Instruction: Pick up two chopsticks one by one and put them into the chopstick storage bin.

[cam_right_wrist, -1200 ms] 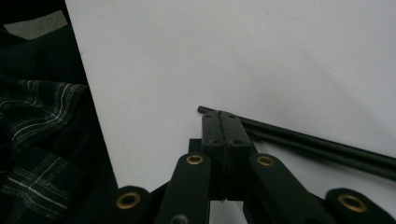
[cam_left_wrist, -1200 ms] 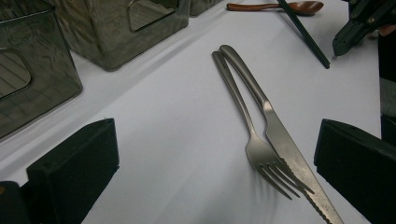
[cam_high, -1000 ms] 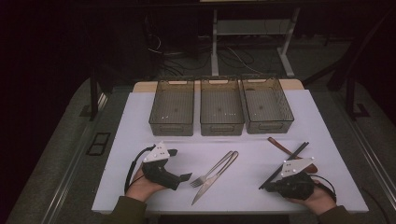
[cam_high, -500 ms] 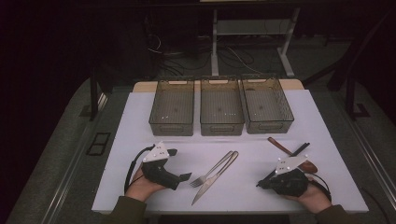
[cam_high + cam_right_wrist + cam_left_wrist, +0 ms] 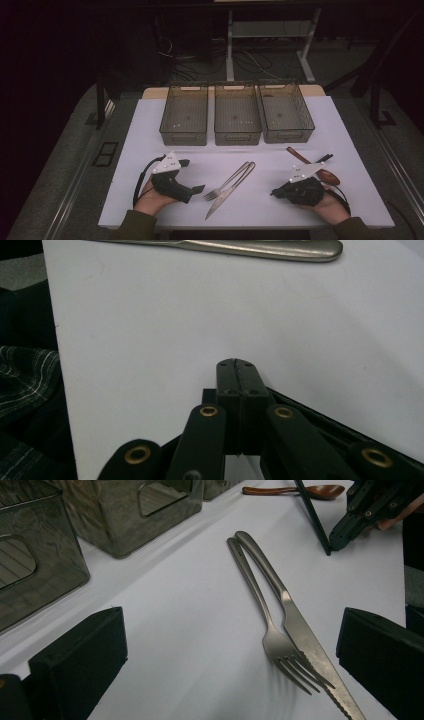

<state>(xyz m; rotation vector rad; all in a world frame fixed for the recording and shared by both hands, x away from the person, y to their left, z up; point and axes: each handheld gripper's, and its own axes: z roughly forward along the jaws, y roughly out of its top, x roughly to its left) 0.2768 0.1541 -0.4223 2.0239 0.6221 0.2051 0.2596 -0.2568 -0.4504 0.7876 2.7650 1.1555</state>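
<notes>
1. Fork and knife are lying side by side on the white table, handles touching at the far end, right between the two grippers: one fork, one knife.
2. Left gripper is resting low at the near-left of the table in the person's left hand, and its jaws are standing wide apart with nothing between them; in the left gripper view the fork's tines and the knife's serrated blade are lying just ahead, nearer the right-hand jaw, untouched.
3. Right gripper is sitting at the near-right in the right hand, its jaws pressed fully together and gripping nothing; in the right gripper view they are hovering just over bare white surface, with one metal handle crossing the top edge.
4. Moving outward, a single brown wooden spoon is lying just behind the right gripper, with one thin black stick crossing it.
5. Further back, three smoky see-through bins are standing in a row, side by side; I'm seeing only tiny pale specks on their floors, too small to make out.
</notes>
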